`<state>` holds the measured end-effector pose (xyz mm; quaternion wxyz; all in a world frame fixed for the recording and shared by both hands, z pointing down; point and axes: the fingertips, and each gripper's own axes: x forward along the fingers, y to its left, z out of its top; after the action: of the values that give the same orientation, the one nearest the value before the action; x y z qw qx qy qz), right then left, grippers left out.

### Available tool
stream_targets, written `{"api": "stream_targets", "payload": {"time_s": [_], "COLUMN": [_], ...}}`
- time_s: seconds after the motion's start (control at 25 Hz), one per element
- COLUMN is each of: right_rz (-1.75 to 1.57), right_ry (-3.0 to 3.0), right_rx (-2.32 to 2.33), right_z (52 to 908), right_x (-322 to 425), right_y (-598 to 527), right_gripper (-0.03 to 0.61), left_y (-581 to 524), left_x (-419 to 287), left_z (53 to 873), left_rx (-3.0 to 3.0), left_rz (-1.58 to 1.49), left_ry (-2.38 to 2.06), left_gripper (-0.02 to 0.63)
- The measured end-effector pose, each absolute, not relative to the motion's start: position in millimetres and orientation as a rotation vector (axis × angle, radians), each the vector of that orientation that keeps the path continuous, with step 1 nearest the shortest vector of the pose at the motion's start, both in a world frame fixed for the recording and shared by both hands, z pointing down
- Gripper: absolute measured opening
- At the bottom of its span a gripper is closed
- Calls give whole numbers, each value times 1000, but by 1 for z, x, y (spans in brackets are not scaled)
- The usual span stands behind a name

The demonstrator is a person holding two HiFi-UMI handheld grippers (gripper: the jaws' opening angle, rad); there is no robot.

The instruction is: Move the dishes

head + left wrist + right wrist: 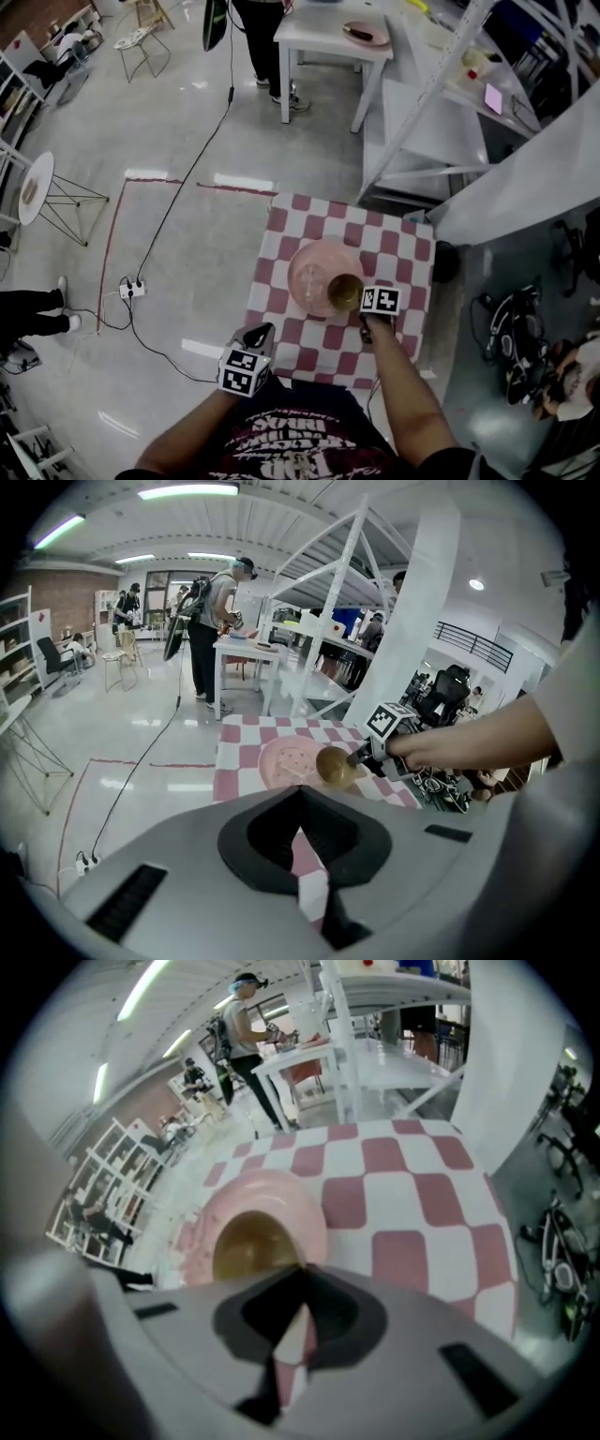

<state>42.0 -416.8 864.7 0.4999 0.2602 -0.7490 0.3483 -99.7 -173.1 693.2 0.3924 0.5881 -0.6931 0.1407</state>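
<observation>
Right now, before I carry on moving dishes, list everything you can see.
Checked table: one, pink and white, straight ahead.
Plate: one, pink, mid-table.
Bowl: one, golden-brown, over the plate's near right edge.
White table: one, far side, pink dish on it.
Bystander: one, dark trousers, at the white table.
Round side table: one, white, far left.
Power strip: one, white, floor at left.
Left gripper: one, grey, fingers shut and empty, by the table's near left corner.
Right gripper: one, grey, fingers shut on the bowl's rim.

Head overhead, gripper views low — shared plate (307, 265)
</observation>
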Motion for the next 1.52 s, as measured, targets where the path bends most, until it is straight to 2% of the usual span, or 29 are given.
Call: {"api": "stream_targets", "payload": {"time_s": [0.32,0.36,0.4,0.44,0.64,0.76,0.84,0.88,1.28,1.52], "right_rz": [724,710,700,688,495,405,358,354,198,140], "right_ry": [-1784,-1800,-1821,-1848,-2002,-2156,-2308,-2383,-2708,-2737], "right_rx": [657,642,637,646,751,745,716,702,902,1025], "right_z": [887,888,886,881,824,770,723,699,505,475], "right_x": [27,24,22,21,24,22,18,17,33,45], "right_y": [-419,-419,-418,-419,-429,-409,-384,-370,-261,-227], "right_gripper": [44,78,177,195,198,183,56,45,34,34], "left_y": [-143,-143,-142,-142,-164,-185,-201,-209,-236,-229], "left_x": [-141,-143,-144,-146,-163,-169,-166,-163,-106,-71], "left_z": [688,687,686,685,673,657,639,630,493,476], "left_rx": [1449,1456,1466,1477,1573,1677,1789,1847,2436,2550], "left_rz": [381,390,395,399,377,309,261,243,-62,-76], "left_ry": [-1795,-1787,-1779,-1772,-1758,-1776,-1776,-1762,-1601,-1458], "left_gripper": [29,29,29,29,29,29,29,29,30,29]}}
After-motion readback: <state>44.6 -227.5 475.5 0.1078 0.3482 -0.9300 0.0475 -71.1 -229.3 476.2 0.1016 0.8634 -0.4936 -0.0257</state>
